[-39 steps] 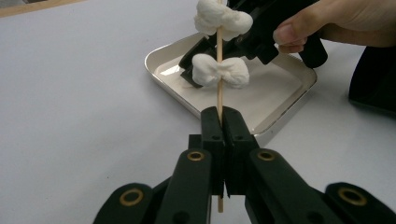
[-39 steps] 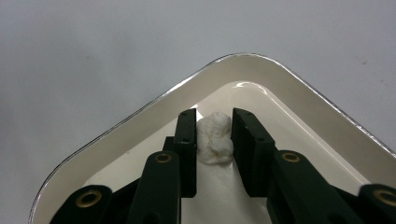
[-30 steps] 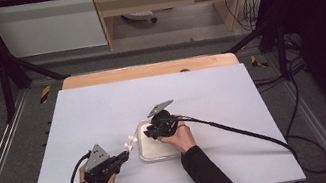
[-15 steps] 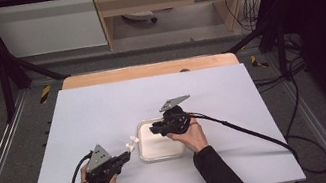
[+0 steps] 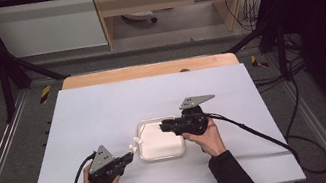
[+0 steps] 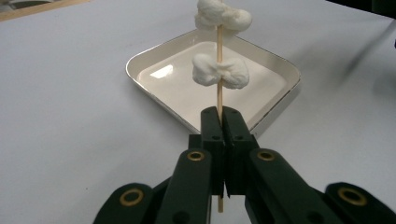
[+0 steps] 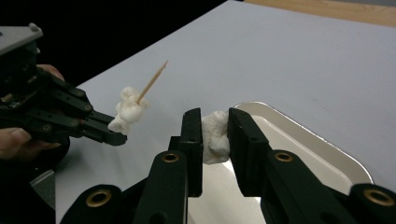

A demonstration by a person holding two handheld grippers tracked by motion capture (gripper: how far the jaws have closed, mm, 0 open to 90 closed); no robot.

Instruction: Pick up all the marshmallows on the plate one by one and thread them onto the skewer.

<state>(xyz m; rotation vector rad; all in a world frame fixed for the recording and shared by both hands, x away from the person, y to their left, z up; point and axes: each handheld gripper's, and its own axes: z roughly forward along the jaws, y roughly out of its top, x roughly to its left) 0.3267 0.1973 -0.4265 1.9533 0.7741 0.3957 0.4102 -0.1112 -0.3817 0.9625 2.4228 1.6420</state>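
My left gripper [image 6: 222, 116] is shut on a thin wooden skewer [image 6: 218, 93] that points toward the white square tray [image 6: 140, 79]. Two soft white lumps [image 6: 219, 72] are threaded on the skewer. In the high view the left gripper [image 5: 129, 157] sits just left of the tray [image 5: 162, 158]. My right gripper [image 7: 215, 126] is shut on another soft white lump [image 7: 214, 135] and hovers over the tray's left part [image 7: 327, 149]. From the right gripper view, the skewer tip [image 7: 152, 84] sticks out past its lumps [image 7: 127, 112], a short way left of my held lump. The right gripper [image 5: 163, 127] points left in the high view.
The tray lies near the middle of a white tabletop [image 5: 103, 112] with a wooden strip [image 5: 147, 70] along the far edge. A black cable [image 5: 259, 133] trails from the right gripper across the table to the right. Metal frame rails run along both sides.
The right hand has lifted and drawn to the right, away from the tray's left side, with the white lump between its jaws. The left hand and skewer have stayed still.
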